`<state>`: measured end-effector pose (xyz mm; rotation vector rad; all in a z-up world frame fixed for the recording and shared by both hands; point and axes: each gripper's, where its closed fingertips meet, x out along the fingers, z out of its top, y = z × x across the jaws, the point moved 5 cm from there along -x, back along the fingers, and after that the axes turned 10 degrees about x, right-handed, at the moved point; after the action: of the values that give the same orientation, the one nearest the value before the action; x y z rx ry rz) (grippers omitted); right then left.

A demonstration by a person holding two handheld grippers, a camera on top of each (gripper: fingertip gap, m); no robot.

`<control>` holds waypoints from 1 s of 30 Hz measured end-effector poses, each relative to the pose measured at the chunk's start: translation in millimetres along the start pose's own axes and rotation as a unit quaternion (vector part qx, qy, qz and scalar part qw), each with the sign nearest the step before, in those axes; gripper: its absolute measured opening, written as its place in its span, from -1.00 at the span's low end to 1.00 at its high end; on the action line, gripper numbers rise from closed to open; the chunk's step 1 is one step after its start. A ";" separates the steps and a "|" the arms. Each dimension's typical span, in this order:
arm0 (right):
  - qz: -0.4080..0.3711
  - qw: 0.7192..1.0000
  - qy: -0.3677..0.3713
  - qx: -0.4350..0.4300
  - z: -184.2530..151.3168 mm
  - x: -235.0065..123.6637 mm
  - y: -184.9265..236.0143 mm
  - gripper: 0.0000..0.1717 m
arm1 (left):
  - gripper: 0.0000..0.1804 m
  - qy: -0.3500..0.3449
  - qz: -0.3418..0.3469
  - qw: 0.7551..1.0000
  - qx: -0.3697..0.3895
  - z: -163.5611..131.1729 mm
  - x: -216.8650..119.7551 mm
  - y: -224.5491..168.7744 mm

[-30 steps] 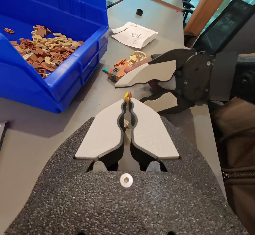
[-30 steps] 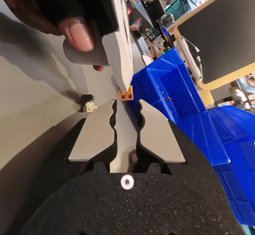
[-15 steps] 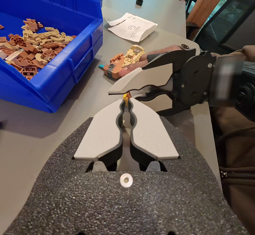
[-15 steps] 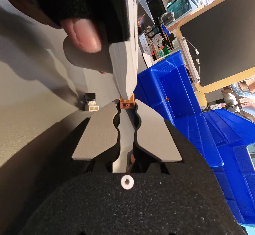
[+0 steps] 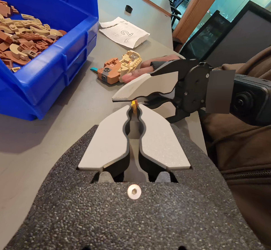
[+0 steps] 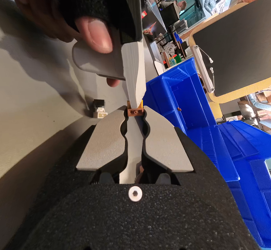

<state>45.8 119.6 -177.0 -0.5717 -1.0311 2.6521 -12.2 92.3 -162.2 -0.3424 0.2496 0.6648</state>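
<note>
Left gripper (image 5: pixel 134 107) clenches a yellow plate (image 5: pixel 133 106); right gripper (image 6: pixel 135 111), crossing at centre frame, clamps the attached brown plate (image 6: pixel 135 112).

Seen along the right gripper (image 6: pixel 135 111), its two grey fingers clamp a small brown brick (image 6: pixel 135 112) by its ends. The left gripper (image 6: pixel 135 96) reaches down from above, pinching a yellow piece (image 6: pixel 141 103) attached to it. Blue bins (image 6: pixel 190 103) stand right; a small black-and-white brick figure (image 6: pixel 99 108) rests on the grey table (image 6: pixel 29 103).

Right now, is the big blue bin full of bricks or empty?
Partly filled, not full. The blue bin holds a heap of brown and tan bricks lying low, with bare blue wall above them.
</note>
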 end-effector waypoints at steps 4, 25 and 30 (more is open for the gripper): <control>0.002 1.000 0.000 0.001 -0.7 -0.4 -0.1 -0.81 | -0.94 -0.018 -0.019 0.999 -0.025 -1.4 0.9 1.4; -0.008 0.999 0.015 -0.029 -1.2 1.8 0.9 -0.80 | -0.96 -0.011 0.021 0.998 -0.062 -5.9 1.1 11.0; -0.010 0.999 0.014 -0.034 -2.2 1.0 1.1 -0.80 | -0.96 -0.007 0.024 0.998 -0.050 -6.3 2.1 10.6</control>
<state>45.8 120.4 -179.5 -0.6084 -1.1156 2.5934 -18.1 98.8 -171.1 -0.4274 0.2115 0.7277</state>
